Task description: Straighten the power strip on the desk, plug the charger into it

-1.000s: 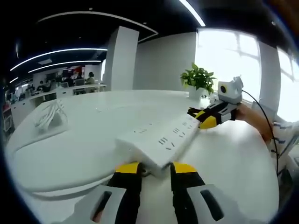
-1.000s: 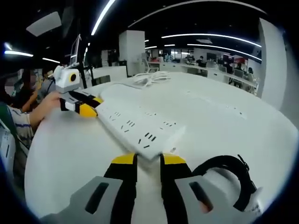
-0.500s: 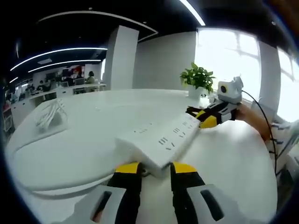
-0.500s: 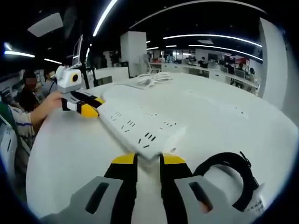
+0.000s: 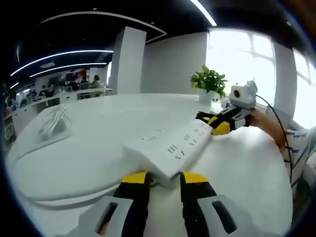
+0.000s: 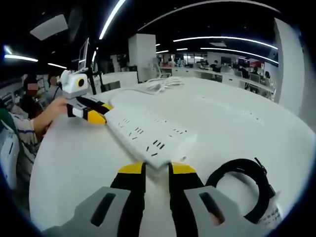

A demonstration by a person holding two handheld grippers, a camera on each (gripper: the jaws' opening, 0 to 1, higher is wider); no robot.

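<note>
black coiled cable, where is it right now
In the right gripper view the black coiled cable lies on the white desk at lower right, beside the right gripper and near the power strip.

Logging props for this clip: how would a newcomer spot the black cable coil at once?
On the white round desk, look past the near end of the power strip, beside the right gripper. The black cable coil lies there, the only dark loop; the other cord bundle is white.
</note>
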